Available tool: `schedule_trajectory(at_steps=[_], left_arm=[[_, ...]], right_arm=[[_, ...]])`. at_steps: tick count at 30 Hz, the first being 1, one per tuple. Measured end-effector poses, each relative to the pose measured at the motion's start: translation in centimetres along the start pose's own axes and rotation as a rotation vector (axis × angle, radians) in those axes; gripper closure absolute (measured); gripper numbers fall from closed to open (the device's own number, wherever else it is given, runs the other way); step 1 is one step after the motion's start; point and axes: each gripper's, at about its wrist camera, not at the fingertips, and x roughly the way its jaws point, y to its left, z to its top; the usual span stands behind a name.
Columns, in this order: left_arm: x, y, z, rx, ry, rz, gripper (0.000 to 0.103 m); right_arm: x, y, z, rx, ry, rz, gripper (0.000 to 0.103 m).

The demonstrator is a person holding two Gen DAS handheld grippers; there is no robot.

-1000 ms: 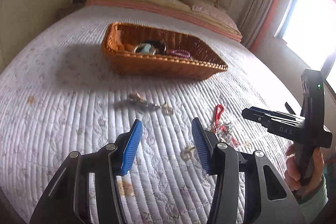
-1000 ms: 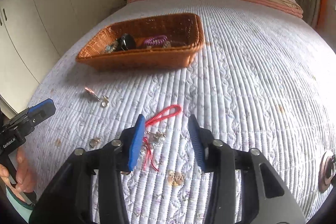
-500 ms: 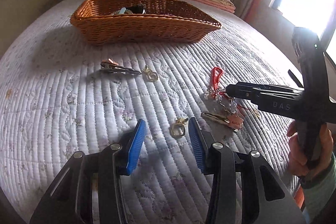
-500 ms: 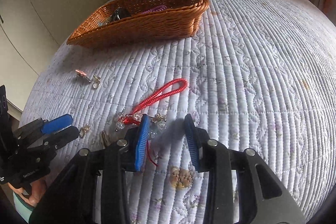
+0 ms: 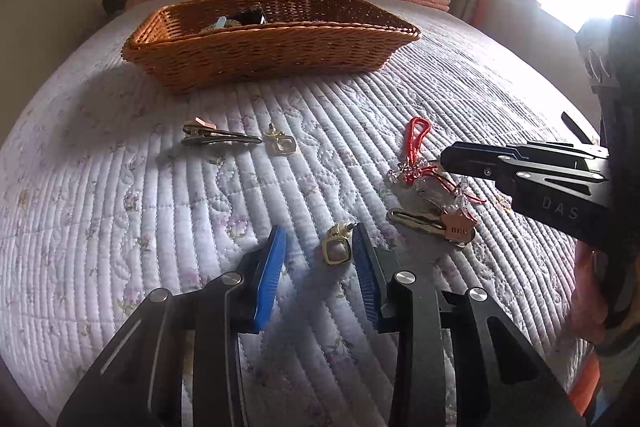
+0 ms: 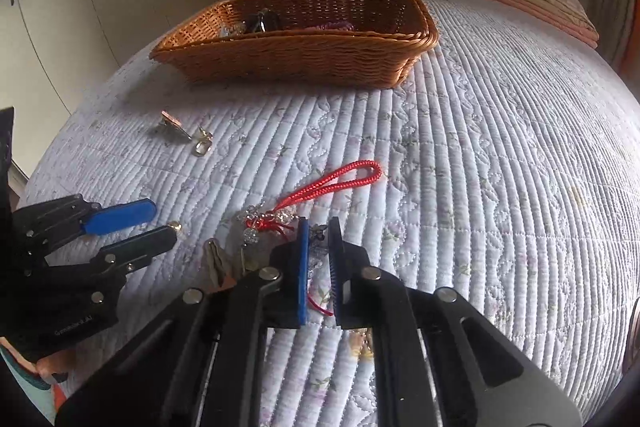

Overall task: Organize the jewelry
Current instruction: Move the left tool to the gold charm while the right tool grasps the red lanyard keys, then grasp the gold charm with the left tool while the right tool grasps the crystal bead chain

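Note:
On the quilt lies a gold square earring [image 5: 337,249], between the blue pads of my left gripper [image 5: 318,233]. Its jaws are closing; a gap still shows on the left side, so nothing is pinched. A charm with a red cord [image 6: 332,183] and crystal beads lies to the right. My right gripper [image 6: 318,227] is shut on its bead cluster, and its tip [image 5: 446,159] shows in the left wrist view too. The wicker basket [image 5: 272,55] stands farther back with a few pieces inside.
A hair clip [image 5: 216,137] and a second gold earring [image 5: 282,143] lie in front of the basket. Another clip with a pink tag [image 5: 432,223] rests beside the charm. Pillows line the bed's head, a bright window is on the right, and wardrobe doors [image 6: 48,7] stand left.
The right jaws went from apart to shut on the charm's beads. My left gripper sank toward the gold earring and its jaws narrowed around it.

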Motion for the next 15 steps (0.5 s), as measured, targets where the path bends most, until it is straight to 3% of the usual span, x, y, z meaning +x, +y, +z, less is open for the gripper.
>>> schedule_trajectory(at_steps=[6, 15], left_arm=[[-0.2, 0.4, -0.2, -0.014, -0.012, -0.025, 0.070], [-0.3, 0.7, -0.3, -0.025, -0.015, -0.042, 0.070]], right_arm=[[-2.2, -0.2, 1.1, 0.028, -0.040, 0.062, 0.095], [-5.7, -2.3, 1.2, 0.085, -0.099, 0.068, 0.095]])
